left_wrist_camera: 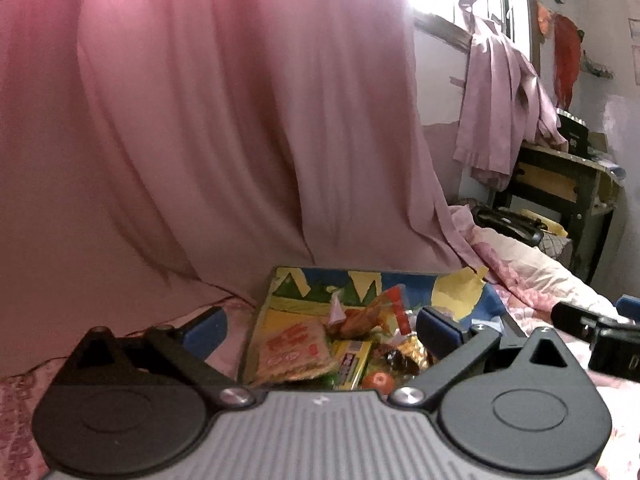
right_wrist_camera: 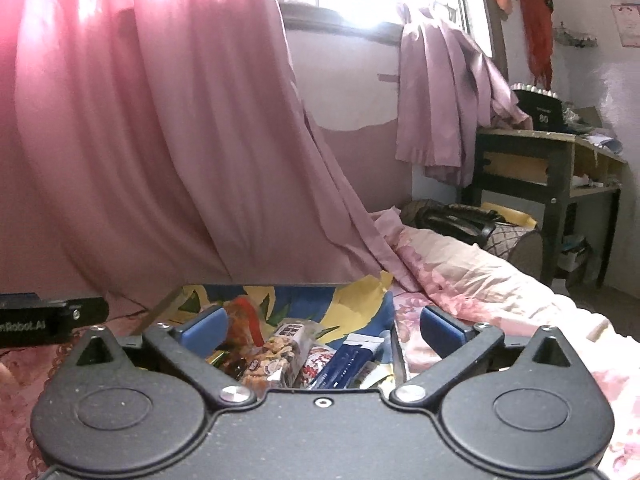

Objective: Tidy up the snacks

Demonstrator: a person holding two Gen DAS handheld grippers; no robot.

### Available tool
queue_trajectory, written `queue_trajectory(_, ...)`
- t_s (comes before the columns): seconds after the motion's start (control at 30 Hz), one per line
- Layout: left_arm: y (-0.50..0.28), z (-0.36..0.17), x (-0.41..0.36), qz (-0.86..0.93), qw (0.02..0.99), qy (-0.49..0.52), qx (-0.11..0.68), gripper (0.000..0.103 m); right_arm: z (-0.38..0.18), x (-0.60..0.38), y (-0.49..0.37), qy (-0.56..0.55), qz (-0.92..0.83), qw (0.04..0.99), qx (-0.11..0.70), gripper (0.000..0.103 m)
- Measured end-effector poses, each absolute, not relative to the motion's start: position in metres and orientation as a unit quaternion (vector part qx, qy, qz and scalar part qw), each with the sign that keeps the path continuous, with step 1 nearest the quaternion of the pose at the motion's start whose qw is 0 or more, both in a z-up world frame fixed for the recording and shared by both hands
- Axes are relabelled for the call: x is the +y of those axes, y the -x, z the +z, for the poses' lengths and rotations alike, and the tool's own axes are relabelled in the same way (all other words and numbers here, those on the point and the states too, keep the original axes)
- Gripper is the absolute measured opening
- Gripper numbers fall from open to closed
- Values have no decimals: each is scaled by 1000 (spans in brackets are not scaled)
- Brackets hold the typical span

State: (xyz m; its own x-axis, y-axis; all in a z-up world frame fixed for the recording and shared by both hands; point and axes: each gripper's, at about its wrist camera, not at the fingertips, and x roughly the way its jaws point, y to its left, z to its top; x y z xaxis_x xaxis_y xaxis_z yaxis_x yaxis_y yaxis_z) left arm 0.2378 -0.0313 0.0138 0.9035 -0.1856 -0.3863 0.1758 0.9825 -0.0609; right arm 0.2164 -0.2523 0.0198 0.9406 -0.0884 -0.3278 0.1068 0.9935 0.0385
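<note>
A colourful patterned tray (left_wrist_camera: 280, 300) lies on the bed and holds a pile of snacks. In the left wrist view I see a flat biscuit pack (left_wrist_camera: 296, 348), a yellow bar (left_wrist_camera: 354, 364), an orange crinkled wrapper (left_wrist_camera: 360, 316) and a small orange ball (left_wrist_camera: 378, 382). My left gripper (left_wrist_camera: 320, 328) is open above them, empty. In the right wrist view the tray (right_wrist_camera: 360, 300) shows a cookie pack (right_wrist_camera: 276, 356), a blue packet (right_wrist_camera: 348, 364) and a red wrapper (right_wrist_camera: 250, 316). My right gripper (right_wrist_camera: 322, 328) is open over them, empty.
A pink curtain (left_wrist_camera: 200, 120) hangs close behind the tray. The bed has a pink floral sheet (right_wrist_camera: 480, 280). A dark wooden table (right_wrist_camera: 552, 168) stands at the right, with a black bag (right_wrist_camera: 452, 216) below it. The other gripper shows at each view's edge (left_wrist_camera: 600, 340).
</note>
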Motion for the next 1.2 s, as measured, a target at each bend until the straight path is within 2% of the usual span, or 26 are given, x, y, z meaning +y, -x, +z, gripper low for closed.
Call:
queue_trajectory(0.6, -138, 14, -31, -85, 973, -52, 211, 103, 29, -248, -120, -34, -28, 985, 164, 102)
queue_trajectory(1.2, -84, 1, -24, -73, 964, -62, 250, 103, 10, -244, -67, -36, -36, 970, 237, 102)
